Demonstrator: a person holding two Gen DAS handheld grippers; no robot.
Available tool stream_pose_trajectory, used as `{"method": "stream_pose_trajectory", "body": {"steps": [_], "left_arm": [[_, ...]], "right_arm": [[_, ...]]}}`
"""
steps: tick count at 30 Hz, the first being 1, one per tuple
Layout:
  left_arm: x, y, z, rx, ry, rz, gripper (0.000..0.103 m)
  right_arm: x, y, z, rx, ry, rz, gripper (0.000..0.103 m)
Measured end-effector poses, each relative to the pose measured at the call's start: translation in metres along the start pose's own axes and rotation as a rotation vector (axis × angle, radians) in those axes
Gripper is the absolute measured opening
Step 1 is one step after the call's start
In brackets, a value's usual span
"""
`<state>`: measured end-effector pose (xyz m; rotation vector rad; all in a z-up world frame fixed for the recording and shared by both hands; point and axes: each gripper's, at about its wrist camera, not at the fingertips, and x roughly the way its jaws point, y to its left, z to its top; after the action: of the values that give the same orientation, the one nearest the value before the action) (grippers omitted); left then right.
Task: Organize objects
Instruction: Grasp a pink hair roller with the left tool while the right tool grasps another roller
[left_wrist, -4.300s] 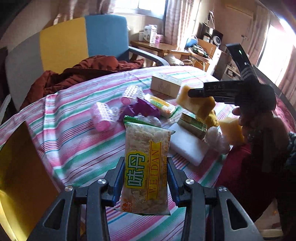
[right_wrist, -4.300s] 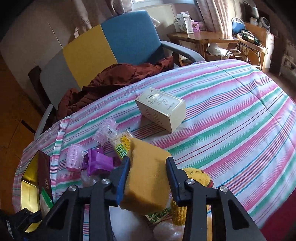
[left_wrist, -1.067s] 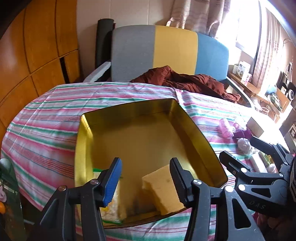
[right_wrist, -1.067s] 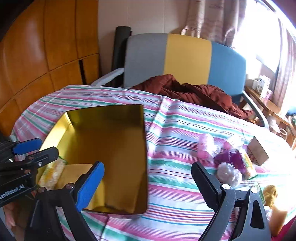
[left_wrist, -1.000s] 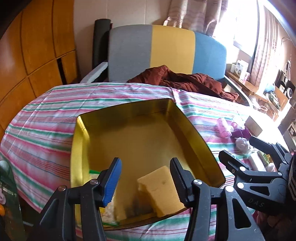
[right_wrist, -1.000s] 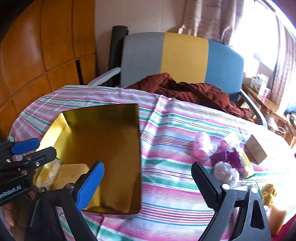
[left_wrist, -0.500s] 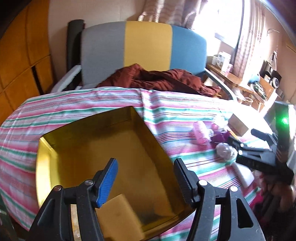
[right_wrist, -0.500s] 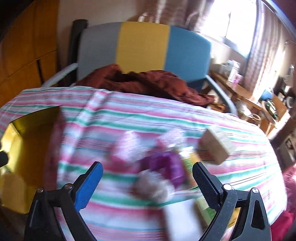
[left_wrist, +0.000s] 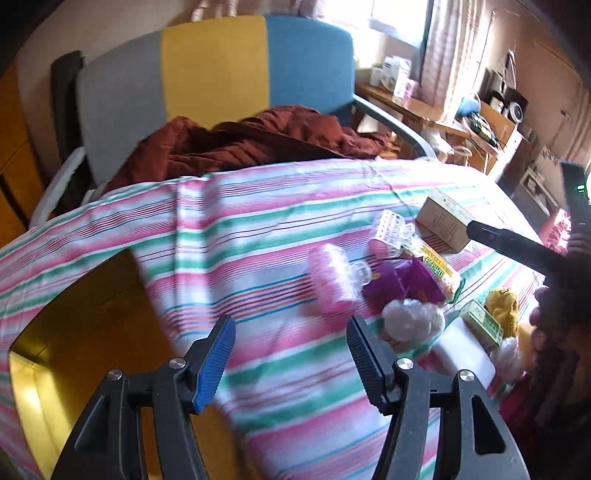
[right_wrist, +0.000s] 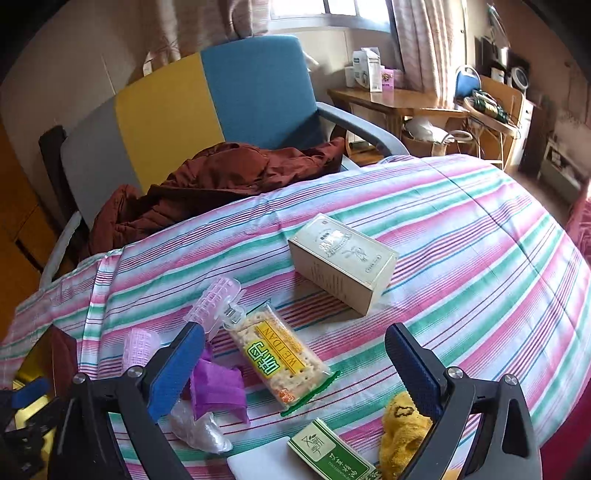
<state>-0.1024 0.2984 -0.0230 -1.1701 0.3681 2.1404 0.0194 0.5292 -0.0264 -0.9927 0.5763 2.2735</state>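
cracker packet (right_wrist: 280, 360): one, between the spread, empty right claw (right_wrist: 295, 363) fingers; two pink rollers (right_wrist: 218, 302) to its left. left claw (left_wrist: 291, 349) spread, empty, above striped surface (left_wrist: 258, 229).

Legible text: "WEIDAN" in red on a yellow band, beside large green Chinese characters, on the clear cracker packet (right_wrist: 279, 360); the white characters on the green box (right_wrist: 330, 456) and the print on the beige carton (right_wrist: 341, 260) cannot be read.
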Motion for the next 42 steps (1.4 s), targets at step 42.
{"method": "stream_pose_trajectory", "body": {"steps": [42], "left_arm": [[-0.002, 0.017, -0.004, -0.131, -0.002, -0.142, 0.064]], "right_arm": [[0.096, 0.110, 0.013, -0.655, 0.221, 0.053, 0.099]]}}
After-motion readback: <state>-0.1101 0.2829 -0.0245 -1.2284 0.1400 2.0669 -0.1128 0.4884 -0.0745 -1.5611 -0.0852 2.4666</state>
